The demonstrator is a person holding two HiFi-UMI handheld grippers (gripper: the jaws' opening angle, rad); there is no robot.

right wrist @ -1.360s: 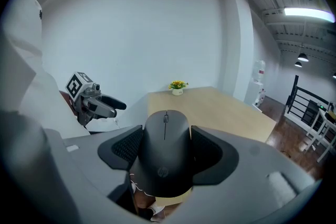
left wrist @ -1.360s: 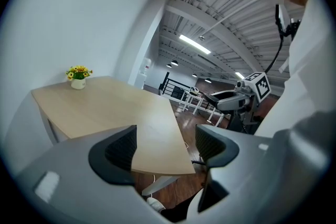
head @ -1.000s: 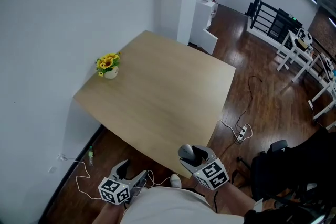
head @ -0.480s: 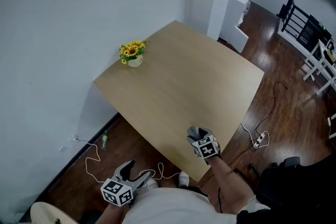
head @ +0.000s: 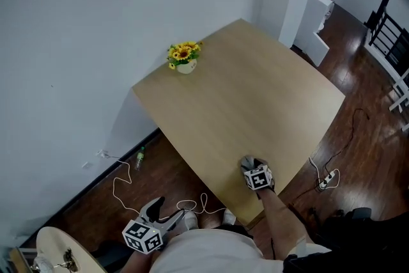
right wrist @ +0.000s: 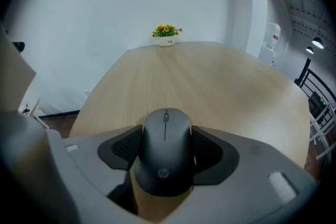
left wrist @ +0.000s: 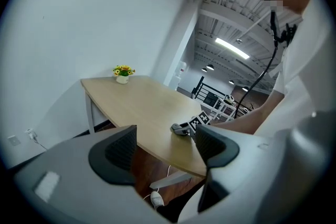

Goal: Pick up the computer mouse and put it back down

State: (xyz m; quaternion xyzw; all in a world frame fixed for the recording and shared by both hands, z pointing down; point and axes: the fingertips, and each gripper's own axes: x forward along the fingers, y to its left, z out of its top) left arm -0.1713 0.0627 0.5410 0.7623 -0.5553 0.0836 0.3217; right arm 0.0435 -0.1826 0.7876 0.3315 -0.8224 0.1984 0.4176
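Note:
A dark grey computer mouse (right wrist: 165,149) sits between the two black pads of my right gripper (right wrist: 166,148), which is shut on its sides. In the head view that right gripper (head: 253,167) is low over the near corner of the wooden table (head: 243,93), with the mouse (head: 249,163) just showing ahead of its marker cube. The left gripper view shows the mouse (left wrist: 180,128) down at the tabletop. My left gripper (head: 161,213) hangs below the table edge near the floor, jaws open and empty; its own view shows both pads (left wrist: 122,148) apart.
A small white pot of yellow flowers (head: 185,55) stands at the table's far left corner by the wall. White cables (head: 121,185) and a green bottle (head: 139,158) lie on the floor under the table. A power strip (head: 328,179) lies at right.
My right gripper has come down and forward with the mouse, from in front of the body to the table's near corner. The left gripper has stayed low by the floor.

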